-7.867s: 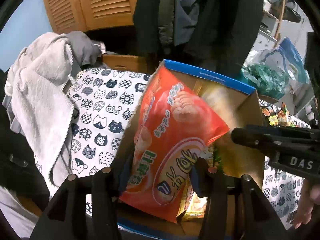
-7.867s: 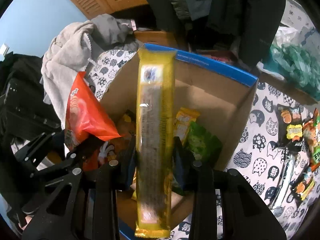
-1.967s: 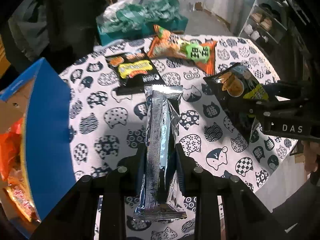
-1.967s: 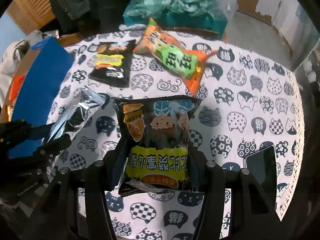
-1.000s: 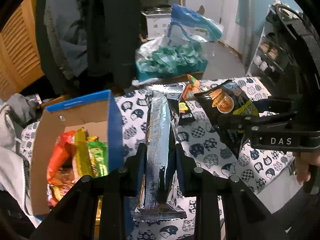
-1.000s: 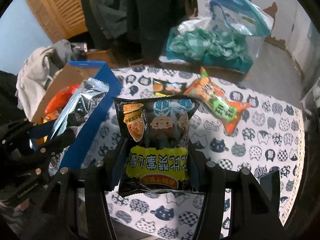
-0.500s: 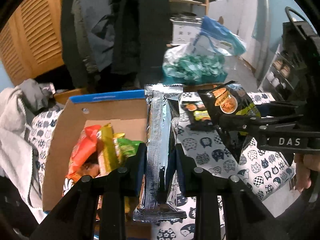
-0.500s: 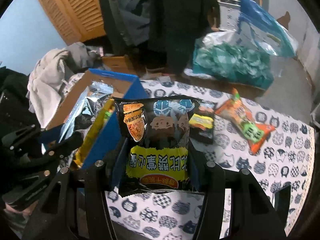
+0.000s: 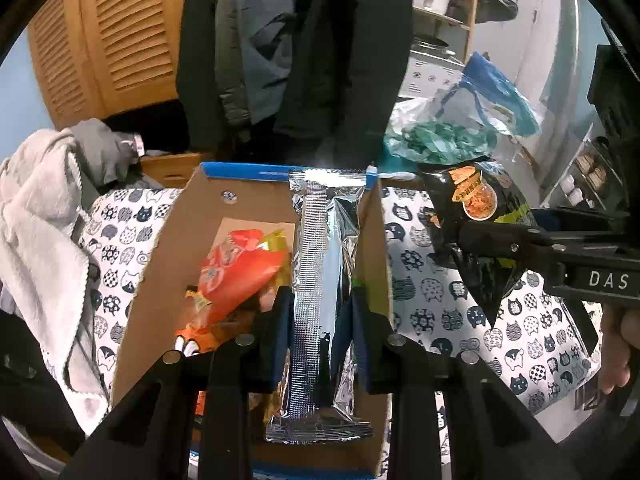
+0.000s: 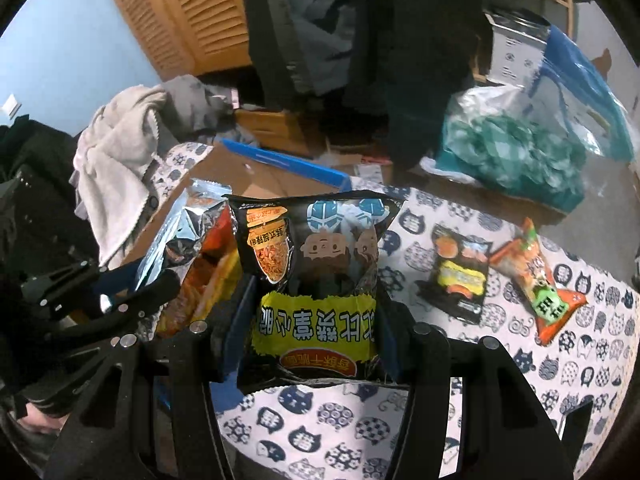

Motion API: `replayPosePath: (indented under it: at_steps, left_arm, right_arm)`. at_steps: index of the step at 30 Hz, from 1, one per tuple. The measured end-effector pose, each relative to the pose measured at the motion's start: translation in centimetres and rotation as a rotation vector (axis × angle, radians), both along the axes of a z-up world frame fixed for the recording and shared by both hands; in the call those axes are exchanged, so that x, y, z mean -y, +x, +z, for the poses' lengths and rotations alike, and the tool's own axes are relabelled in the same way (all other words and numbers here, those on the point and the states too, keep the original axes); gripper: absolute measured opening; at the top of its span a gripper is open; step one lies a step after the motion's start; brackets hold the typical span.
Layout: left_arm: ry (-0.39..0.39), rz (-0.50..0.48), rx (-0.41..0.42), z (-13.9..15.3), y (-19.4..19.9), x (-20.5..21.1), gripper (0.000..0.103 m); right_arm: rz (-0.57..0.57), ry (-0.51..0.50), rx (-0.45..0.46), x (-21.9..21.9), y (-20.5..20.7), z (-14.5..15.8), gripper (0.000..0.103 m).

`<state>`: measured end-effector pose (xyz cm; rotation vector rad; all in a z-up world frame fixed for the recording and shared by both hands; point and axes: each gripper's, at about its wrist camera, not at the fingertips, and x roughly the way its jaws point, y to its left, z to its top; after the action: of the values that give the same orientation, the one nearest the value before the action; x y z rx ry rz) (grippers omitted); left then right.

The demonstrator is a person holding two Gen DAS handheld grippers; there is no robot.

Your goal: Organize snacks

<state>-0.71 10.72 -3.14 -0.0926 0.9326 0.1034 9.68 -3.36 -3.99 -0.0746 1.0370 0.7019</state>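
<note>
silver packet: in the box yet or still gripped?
Still gripped. The left gripper is shut on the silver packet, held above the open cardboard box, not released.

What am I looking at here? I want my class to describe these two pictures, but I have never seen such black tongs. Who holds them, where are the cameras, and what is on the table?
There is no robot. A person holds a two-finger gripper in each hand, and a wide-angle camera on each one looks along its fingers.

The left camera shows the left gripper shut on a long silver packet, above an open cardboard box that already holds snacks, among them an orange bag.

The right camera shows the right gripper shut on a black snack bag.

On the cat-print tablecloth lie a small black packet and an orange and green packet.
</note>
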Motion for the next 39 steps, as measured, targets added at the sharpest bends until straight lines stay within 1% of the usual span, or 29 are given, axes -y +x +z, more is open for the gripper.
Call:
replayPosePath:
  at_steps: [4, 12, 16, 20, 28, 34, 39]
  left_arm:
    - [-0.001, 0.025, -0.003, -0.2, -0.1, -1.3, 0.028]
    - [-0.019, 0.108, -0.028, -1.0, 0.1, -4.6, 0.028]
    - [-0.034, 0.143, -0.051, -1.9, 0.1, -5.9, 0.028]
    - [-0.073, 0.168, -0.080, -2.8, 0.2, -7.0, 0.028]
    - [-0.071, 0.220, -0.099, -3.5, 0.1, -8.1, 0.028]
    - [-0.085, 0.229, -0.086, -3.2, 0.0, -8.3, 0.036]
    - [-0.092, 0.226, -0.078, -3.0, 0.0, -8.1, 0.042]
  right_arm:
    - [0.013, 0.003, -0.006, -1.5, 0.0, 0.0, 0.055]
    - [0.048, 0.012, -0.016, -4.6, 0.2, 0.0, 0.055]
    - [0.071, 0.019, -0.038, -6.4, 0.4, -0.5, 0.055]
    - [0.086, 0.021, -0.063, -8.1, 0.6, -1.2, 0.055]
    - [0.112, 0.008, -0.086, -9.9, 0.8, -2.5, 0.055]
    - [0.121, 0.046, -0.098, -10.1, 1.0, -2.6, 0.055]
    - [0.106, 0.046, -0.100, -9.5, 1.1, -2.8, 0.055]
